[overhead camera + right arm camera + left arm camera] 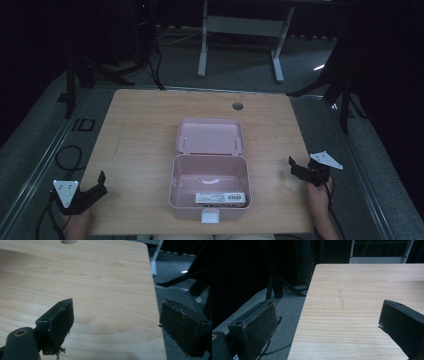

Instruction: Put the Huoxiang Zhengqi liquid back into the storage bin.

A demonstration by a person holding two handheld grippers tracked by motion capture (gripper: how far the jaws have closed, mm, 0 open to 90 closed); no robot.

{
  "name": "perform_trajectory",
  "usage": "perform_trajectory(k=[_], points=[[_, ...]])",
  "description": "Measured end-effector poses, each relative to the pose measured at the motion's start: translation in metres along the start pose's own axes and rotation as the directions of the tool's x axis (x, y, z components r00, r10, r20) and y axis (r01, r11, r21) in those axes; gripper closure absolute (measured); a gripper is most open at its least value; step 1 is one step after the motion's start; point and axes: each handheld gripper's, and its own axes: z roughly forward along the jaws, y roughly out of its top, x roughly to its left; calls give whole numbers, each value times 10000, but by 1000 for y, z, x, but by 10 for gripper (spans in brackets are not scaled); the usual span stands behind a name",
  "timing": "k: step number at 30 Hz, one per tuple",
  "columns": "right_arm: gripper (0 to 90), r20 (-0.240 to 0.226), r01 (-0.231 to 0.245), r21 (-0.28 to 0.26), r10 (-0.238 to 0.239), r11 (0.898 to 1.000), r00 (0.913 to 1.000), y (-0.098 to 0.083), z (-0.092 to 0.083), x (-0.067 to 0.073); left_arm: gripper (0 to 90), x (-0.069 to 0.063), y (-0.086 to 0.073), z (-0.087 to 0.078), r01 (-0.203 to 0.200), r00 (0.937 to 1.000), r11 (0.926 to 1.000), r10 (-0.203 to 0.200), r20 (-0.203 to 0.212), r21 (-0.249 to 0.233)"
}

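Nearest the high camera, at the near edge of the wooden table (pixel 140 150), sits a pink box (pixel 210 187) with its lid (pixel 210 136) thrown back flat toward the far side and its front latch (pixel 210 216) hanging over the table's lip. Inside, against the near wall, lies a small white carton (pixel 221 198) with a printed label, its long axis running left to right. Left gripper (pixel 101 184) rests at the near-left corner, jaws spread and holding nothing; its own view confirms this, with bare wood and the table edge between the two black jaws. Right gripper (pixel 294 166) sits at the right edge, slightly farther from the near edge than the left one, jaws likewise parted and empty (its own view shows plain tabletop and a cable hole (pixel 68 241) at the far end). Both grippers stand well apart from the box, one on either side, each pointed inward and away from the person. Carton lies right of the box's centre, so the right gripper appears to have the shorter reach; it would have to travel left and toward the near edge, then descend over the box wall. Because the carton lies crosswise and tight to the near wall, a grip across its short dimension looks cramped on the near side. Work on the contents is judged not yet begun.
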Motion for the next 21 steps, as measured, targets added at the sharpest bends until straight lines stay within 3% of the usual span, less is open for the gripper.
perform_trajectory(k=[3,5,7,9,11,14,21], points=[[119,577,280,-41,-277,9996,9980,-4,-1,2,21,0,0,0,8,10000,10000,-8,-5,-14],[119,759,297,98,-303,9995,9967,-5,-1,2,21,0,0,0,23,10000,10000,-23,-3,-21],[119,651,238,109,-245,9997,9976,-6,-1,1,21,0,0,0,70,10000,10000,-70,-6,-48],[119,970,119,-99,-109,9999,9952,-6,-3,2,21,0,0,0,74,10000,10000,-74,1,-49],[119,618,-106,-157,116,9998,9980,-7,-4,-1,21,0,0,0,15,10000,10000,-15,-3,-24],[120,498,-206,-66,209,9998,9985,-7,-5,-4,21,0,0,0,-8,10000,10000,8,5,-8],[121,240,74,104,-76,9999,9997,-7,-2,-1,21,0,0,0,-24,10000,10000,24,12,-16]])
